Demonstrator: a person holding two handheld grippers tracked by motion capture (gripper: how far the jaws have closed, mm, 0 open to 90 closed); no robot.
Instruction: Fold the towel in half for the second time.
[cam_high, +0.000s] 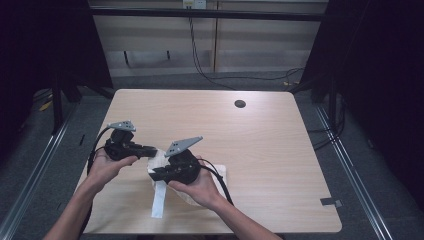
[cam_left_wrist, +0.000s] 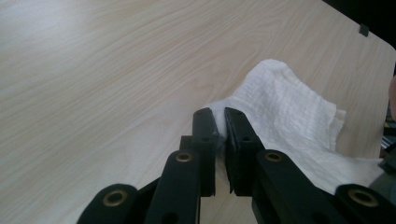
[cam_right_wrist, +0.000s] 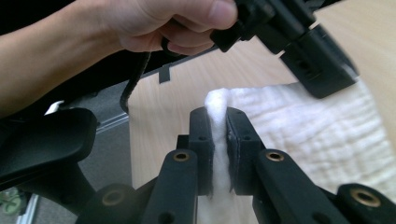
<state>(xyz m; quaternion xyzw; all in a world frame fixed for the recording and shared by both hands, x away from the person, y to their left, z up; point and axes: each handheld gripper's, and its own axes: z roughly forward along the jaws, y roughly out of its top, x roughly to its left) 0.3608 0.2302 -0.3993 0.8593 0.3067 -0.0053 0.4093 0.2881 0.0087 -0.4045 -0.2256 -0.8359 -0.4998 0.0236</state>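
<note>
A white waffle-weave cloth (cam_high: 159, 199) lies crumpled at the near left of the wooden table (cam_high: 260, 145), with one narrow end trailing toward the front edge. My left gripper (cam_high: 152, 150) is shut on a corner of the cloth (cam_left_wrist: 289, 112); a thin fold sits between the jaw tips (cam_left_wrist: 219, 125). My right gripper (cam_high: 152, 174) is shut on another edge, and a ridge of cloth (cam_right_wrist: 317, 135) sticks up between its pads (cam_right_wrist: 218, 122). The two grippers are close together and tilted toward each other. In the right gripper view a hand (cam_right_wrist: 154, 23) holds the left gripper (cam_right_wrist: 303, 46) just above the cloth.
A dark round cable hole (cam_high: 240, 104) sits at the far middle of the table. A small grey tab (cam_high: 331, 202) marks the near right edge. Black cables trail from both grippers over the near edge. Metal rails run along the floor on both sides.
</note>
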